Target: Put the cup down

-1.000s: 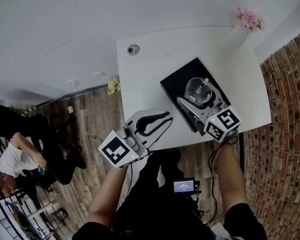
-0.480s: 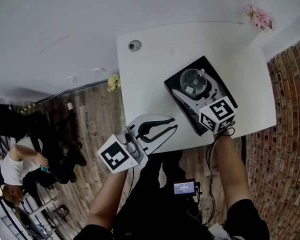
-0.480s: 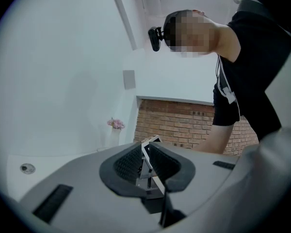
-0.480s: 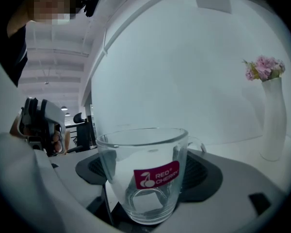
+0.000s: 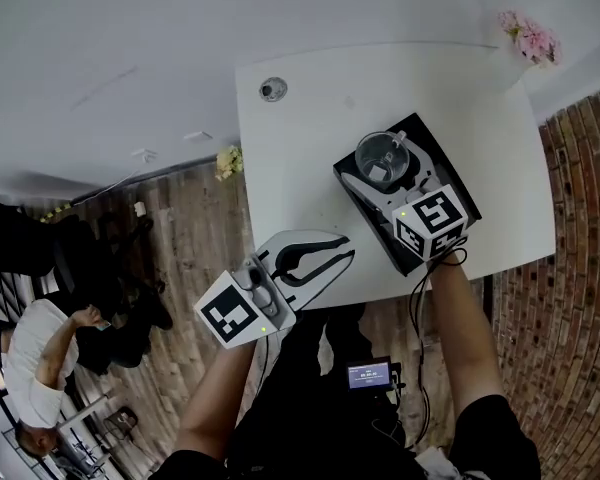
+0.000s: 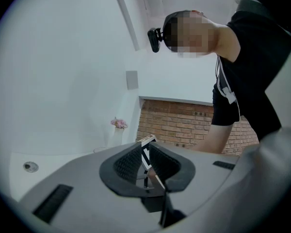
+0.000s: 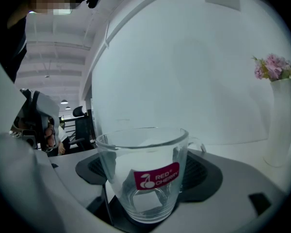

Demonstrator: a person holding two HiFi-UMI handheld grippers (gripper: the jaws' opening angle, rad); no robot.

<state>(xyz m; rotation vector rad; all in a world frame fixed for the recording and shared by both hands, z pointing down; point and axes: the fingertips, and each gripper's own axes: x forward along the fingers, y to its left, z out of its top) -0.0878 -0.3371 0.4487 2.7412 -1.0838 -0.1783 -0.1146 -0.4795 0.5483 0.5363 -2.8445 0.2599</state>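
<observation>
A clear glass cup (image 5: 380,150) with a red label (image 7: 157,176) stands upright between the jaws of my right gripper (image 5: 384,174), which is shut on the cup. It is over a black mat (image 5: 437,148) on the white table (image 5: 300,168); whether its base touches the mat I cannot tell. In the right gripper view the cup (image 7: 145,149) fills the space between the pads (image 7: 99,166). My left gripper (image 5: 346,248) hangs at the table's near edge, shut and empty, and its closed jaws show in the left gripper view (image 6: 146,154).
A white vase of pink flowers (image 5: 528,38) stands at the table's far right corner, also in the right gripper view (image 7: 279,125). A small round fitting (image 5: 270,90) sits at the far left corner. Beyond the table's left side, people (image 5: 40,368) sit on the wooden floor.
My right gripper has carried the cup a little farther in over the black mat and lower. The left gripper has hardly moved.
</observation>
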